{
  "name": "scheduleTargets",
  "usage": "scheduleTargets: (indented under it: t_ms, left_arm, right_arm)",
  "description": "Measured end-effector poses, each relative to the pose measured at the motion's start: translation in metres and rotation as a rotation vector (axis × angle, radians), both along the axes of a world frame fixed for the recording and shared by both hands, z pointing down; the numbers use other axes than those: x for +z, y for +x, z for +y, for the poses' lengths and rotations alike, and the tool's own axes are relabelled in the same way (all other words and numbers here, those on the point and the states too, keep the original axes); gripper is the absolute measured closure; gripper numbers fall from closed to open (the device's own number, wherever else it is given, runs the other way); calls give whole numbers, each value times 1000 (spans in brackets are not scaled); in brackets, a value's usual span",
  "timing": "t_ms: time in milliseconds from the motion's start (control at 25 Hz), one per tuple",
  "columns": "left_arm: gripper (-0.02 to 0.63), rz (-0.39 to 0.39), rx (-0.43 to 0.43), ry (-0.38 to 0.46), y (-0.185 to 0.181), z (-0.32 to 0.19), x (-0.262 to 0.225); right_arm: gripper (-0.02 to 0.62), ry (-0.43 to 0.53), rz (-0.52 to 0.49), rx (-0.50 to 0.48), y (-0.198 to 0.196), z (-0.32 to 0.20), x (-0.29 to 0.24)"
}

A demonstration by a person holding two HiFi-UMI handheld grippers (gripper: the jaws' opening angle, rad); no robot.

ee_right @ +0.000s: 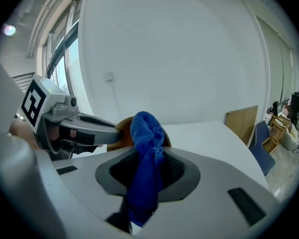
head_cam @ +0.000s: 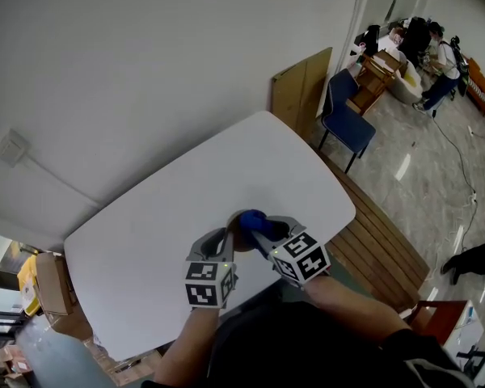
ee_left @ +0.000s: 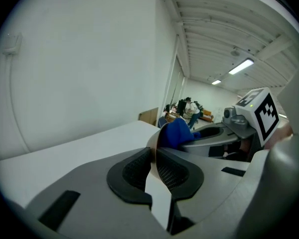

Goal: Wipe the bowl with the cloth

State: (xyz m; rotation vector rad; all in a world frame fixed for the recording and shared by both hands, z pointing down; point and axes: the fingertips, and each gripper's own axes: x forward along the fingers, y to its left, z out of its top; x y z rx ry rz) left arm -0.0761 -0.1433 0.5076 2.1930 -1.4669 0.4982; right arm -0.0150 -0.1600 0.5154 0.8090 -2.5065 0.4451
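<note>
L gripper [ee_left: 153, 158]: jaws clenched on the thin rim of the brown bowl [ee_left: 153, 142], w/ the pads pressing on either side of the wall. In the head view the bowl sits betw. the two grippers, over the near part of the white table [head_cam: 145, 233] just in front of the person. It appears held clear of the tabletop, tilted, w/ its opening toward the R gripper.

R gripper [ee_right: 147, 166]: jaws clamped on a blue cloth [ee_right: 145, 133]. The cloth runs up betw. the pads and bunches into a wad past the fingertips. The wad is pressed against the inside of the bowl, near the rim. A tan edge of the bowl shows on both sides of the wad in the right gripper view. In the left gripper view the wad shows just beyond the rim, at the tip of the R gripper's jaws.

Both grippers point fwd and somewhat down, close together, tips nearly meeting at the bowl. Each marker cube faces the head cam. The person's forearms enter from the bottom of the frame.

Background: wooden board [head_cam: 301, 87] leaning on the white wall, w/ a blue chair [head_cam: 347, 115] just beside it past the table's far corner. A slatted wooden bench [head_cam: 380, 233] runs along the table's right side. Cardboard box [head_cam: 52, 285] by the table's left end. People [head_cam: 436, 63] well apart at the far end of the room.
</note>
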Motion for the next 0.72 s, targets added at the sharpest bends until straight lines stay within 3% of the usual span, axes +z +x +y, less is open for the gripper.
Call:
scheduleTargets:
  t_ms: [280,720]
  left_arm:
    - [563,-88,55,107,8,-4,-36]
    - [565,-83,38,255,9,-6,-89]
  right_arm:
    - [505,10,-80,-4,-17,-3,-32]
    - [505,75,-112,-100,-45,11,-66]
